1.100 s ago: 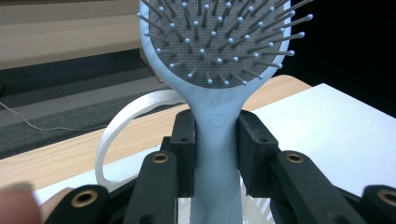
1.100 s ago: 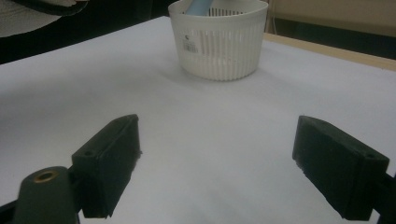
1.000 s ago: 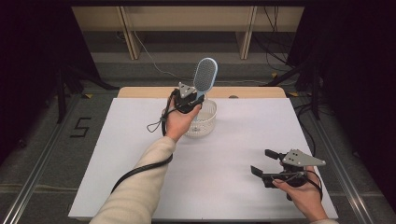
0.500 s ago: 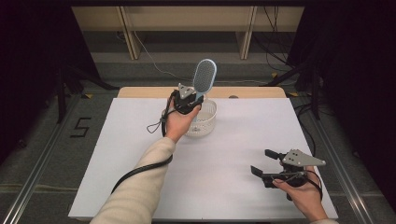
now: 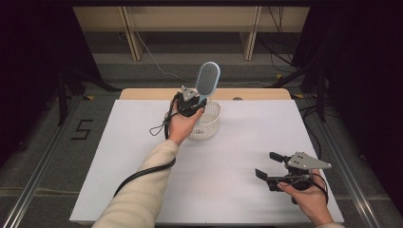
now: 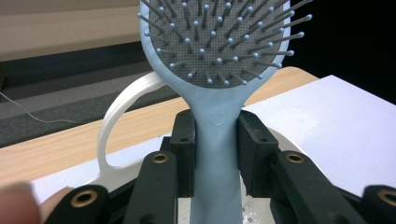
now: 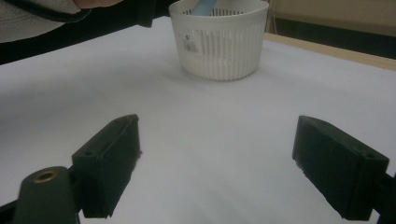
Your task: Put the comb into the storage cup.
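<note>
Pale-blue plastic marks the hairbrush [image 6: 215, 116], whose handle is clamped between the jaws of the left gripper [image 5: 190, 100]; it stands upright, head up, with its lower end down inside the white slatted basket [image 5: 209, 124] at the far middle of the bench [image 5: 237, 142]. Judging from this, the step is setting the brush into the basket, or drawing it out. Either way it should go best straight up and down, with the handle clear of the rim so the light basket does not tip or slide. The right gripper [image 5: 272, 167] rests at the near right, well apart, jaws spread wide with nothing between them. Hidden: the handle's tip, whether it touches the basket floor, and the top of the brush head in the left gripper view.
</note>
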A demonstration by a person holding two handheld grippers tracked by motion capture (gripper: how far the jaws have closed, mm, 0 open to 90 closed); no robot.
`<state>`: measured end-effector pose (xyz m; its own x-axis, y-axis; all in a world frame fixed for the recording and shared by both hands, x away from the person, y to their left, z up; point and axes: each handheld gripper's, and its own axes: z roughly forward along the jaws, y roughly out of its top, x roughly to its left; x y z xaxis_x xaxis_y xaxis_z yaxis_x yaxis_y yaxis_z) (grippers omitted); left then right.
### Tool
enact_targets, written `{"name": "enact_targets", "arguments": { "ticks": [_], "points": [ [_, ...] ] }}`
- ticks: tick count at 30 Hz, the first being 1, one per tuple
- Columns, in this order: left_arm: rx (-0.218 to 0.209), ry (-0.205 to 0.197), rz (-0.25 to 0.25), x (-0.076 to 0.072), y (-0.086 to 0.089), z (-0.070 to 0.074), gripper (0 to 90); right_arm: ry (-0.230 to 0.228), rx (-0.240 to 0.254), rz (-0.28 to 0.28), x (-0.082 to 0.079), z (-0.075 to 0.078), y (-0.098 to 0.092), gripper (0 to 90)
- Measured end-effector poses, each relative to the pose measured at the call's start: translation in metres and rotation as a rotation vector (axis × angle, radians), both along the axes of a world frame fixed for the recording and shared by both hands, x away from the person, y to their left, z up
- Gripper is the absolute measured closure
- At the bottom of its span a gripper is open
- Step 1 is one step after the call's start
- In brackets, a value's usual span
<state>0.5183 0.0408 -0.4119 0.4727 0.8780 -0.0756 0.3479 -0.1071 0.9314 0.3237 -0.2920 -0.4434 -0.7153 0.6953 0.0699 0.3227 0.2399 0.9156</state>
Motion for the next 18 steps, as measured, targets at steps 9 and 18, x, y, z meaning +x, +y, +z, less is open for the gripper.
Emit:
{"name": "enact_targets", "arguments": {
  "ticks": [9,18],
  "points": [
    [0.004,0.003,0.003,-0.0004,0.0001,-0.001,69.4,-0.001,0.001,0.001,0.0,-0.0001,0.0004,15.8],
    [0.007,-0.002,0.004,-0.0007,-0.0004,-0.0023,69.2,-0.001,0.002,0.0,0.0001,-0.0002,0.0004,15.8]
  ]
}}
